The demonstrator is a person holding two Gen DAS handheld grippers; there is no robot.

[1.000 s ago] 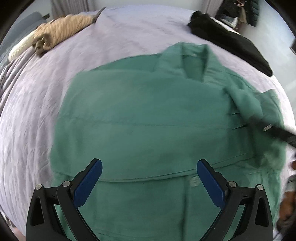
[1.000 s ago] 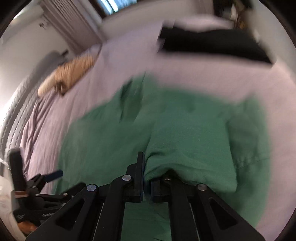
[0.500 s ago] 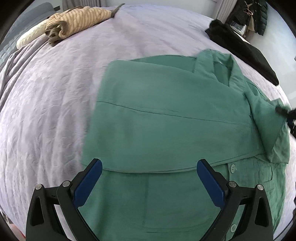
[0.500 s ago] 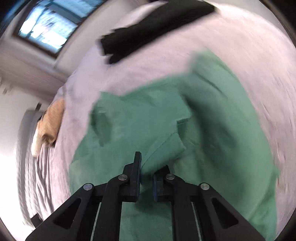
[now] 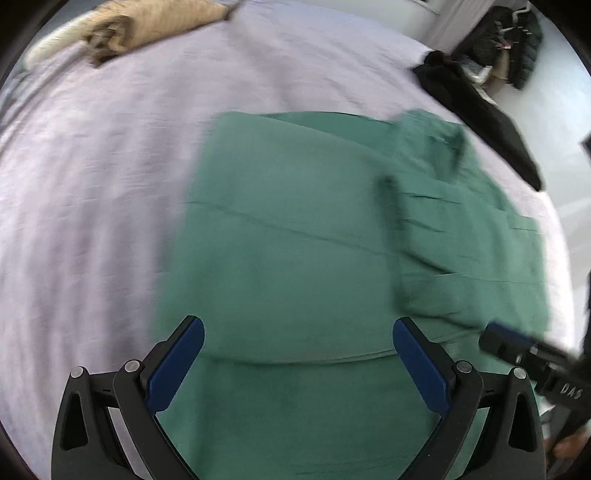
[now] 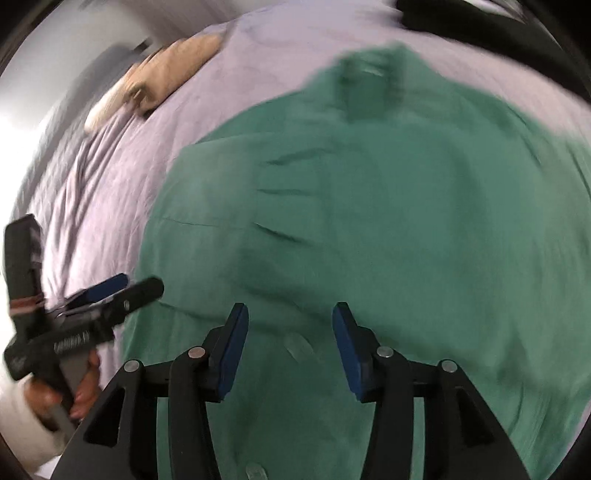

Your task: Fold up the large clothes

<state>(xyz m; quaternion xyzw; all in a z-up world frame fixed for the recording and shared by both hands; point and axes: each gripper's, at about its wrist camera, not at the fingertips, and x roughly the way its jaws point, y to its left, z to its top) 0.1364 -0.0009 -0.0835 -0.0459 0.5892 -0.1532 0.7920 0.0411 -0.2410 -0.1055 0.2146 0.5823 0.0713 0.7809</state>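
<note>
A large green button shirt (image 5: 295, 240) lies on the lilac bed (image 5: 92, 184), its left side and sleeve folded over the body and its right sleeve laid across the chest (image 5: 461, 236). It also fills the right wrist view (image 6: 369, 221). My left gripper (image 5: 297, 354) is open and empty above the shirt's lower part. My right gripper (image 6: 290, 332) is open and empty above the shirt's button front; it shows at the right edge of the left wrist view (image 5: 498, 341). The left gripper shows at the left of the right wrist view (image 6: 122, 290).
A folded tan striped garment (image 5: 147, 26) lies at the far left of the bed. A black garment (image 5: 480, 110) lies at the far right edge. Dark clothes hang beyond the bed at the top right (image 5: 513, 33).
My right gripper carried the right sleeve across the shirt, let it go and opened. The sleeve now lies on the chest. My left gripper stayed open and shifted left.
</note>
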